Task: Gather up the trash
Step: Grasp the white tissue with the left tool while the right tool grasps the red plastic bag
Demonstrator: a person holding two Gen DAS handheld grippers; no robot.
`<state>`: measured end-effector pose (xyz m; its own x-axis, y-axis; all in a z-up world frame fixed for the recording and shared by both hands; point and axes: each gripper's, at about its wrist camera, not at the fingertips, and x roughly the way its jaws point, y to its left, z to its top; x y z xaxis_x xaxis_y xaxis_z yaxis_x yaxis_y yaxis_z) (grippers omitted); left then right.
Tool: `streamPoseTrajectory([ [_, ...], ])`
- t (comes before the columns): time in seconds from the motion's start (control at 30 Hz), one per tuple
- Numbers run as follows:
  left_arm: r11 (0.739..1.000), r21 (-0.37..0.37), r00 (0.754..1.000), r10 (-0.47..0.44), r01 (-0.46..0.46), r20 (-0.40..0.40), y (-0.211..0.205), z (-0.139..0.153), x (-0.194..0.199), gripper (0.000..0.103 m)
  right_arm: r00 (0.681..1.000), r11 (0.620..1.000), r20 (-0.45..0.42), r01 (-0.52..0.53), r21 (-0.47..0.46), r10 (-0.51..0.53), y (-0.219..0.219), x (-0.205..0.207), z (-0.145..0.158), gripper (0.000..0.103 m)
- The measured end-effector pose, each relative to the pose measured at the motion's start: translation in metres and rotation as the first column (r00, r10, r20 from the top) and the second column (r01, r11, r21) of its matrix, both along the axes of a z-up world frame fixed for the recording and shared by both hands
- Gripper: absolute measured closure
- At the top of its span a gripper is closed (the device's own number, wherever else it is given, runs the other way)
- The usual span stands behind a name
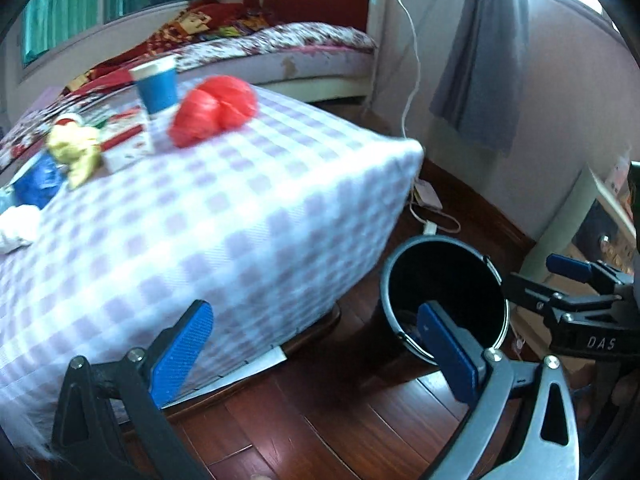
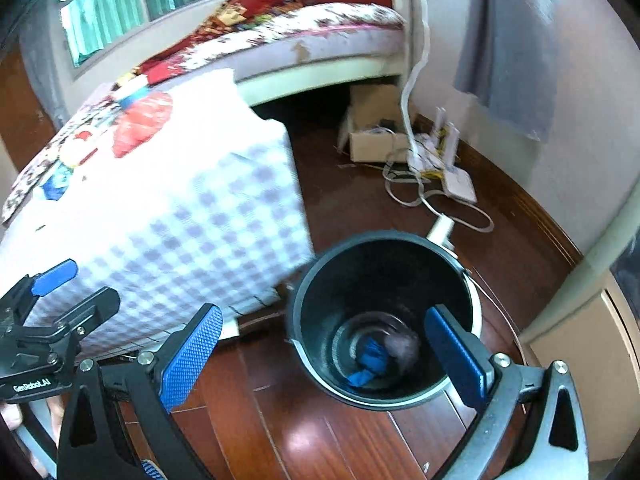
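The right gripper (image 2: 320, 356) hung over the bin (image 2: 384, 320) with its jaws wide apart and nothing between them; a blue scrap (image 2: 370, 362) and a grey lump (image 2: 402, 348) lay at the bin's bottom, so this looked like a drop just finished. The bin stood on the wood floor (image 2: 280, 420) just beside the table's corner, probably so that trash could go over the edge in a short reach. The left gripper (image 1: 316, 352) was likewise spread and empty, aimed between the checked cloth (image 1: 200, 220) and the bin; I judged it free for the next pick. Trash remained on the table (image 1: 360, 184): a red bag (image 1: 214, 110), a blue cup (image 1: 156, 84), a yellow wad (image 1: 76, 152), a blue wrapper (image 1: 36, 186), and white tissue (image 1: 18, 226) at the near left edge; all well apart from both grippers.
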<state>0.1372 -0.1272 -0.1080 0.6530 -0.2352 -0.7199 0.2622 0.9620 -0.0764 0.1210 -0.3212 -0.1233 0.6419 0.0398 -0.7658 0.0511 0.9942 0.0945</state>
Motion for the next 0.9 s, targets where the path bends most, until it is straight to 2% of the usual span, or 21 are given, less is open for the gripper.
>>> streamPoseTrajectory([
  [0.23,0.995,-0.035,0.994,0.100,-0.098,0.051,0.038,0.015,-0.007,0.001,0.993,0.995,0.059,-0.101,-0.006,0.102,0.051,0.007,0.024,0.001],
  [0.33,0.988,-0.037,0.985,0.152,-0.149,0.076,0.058,0.021,-0.012,0.001,0.983,0.986,0.074,-0.168,0.013,0.166,0.077,0.014,0.033,0.001],
  [0.5,0.972,-0.049,0.965,0.235,-0.230,0.117,0.099,0.032,-0.017,0.001,0.965,0.971,0.102,-0.241,-0.013,0.241,0.117,0.026,0.044,0.001],
  [0.67,0.938,-0.035,0.926,0.347,-0.345,0.151,0.144,0.037,-0.011,0.001,0.955,0.960,0.101,-0.277,-0.023,0.278,0.150,0.050,0.043,0.001],
  [0.8,0.892,0.004,0.881,0.444,-0.451,0.163,0.184,0.034,0.021,0.001,0.953,0.954,0.049,-0.297,-0.046,0.299,0.170,0.081,0.041,0.001],
  [0.9,0.868,0.005,0.858,0.491,-0.497,0.151,0.207,0.030,0.044,0.001,0.960,0.960,0.043,-0.274,-0.060,0.277,0.179,0.106,0.044,0.001],
])
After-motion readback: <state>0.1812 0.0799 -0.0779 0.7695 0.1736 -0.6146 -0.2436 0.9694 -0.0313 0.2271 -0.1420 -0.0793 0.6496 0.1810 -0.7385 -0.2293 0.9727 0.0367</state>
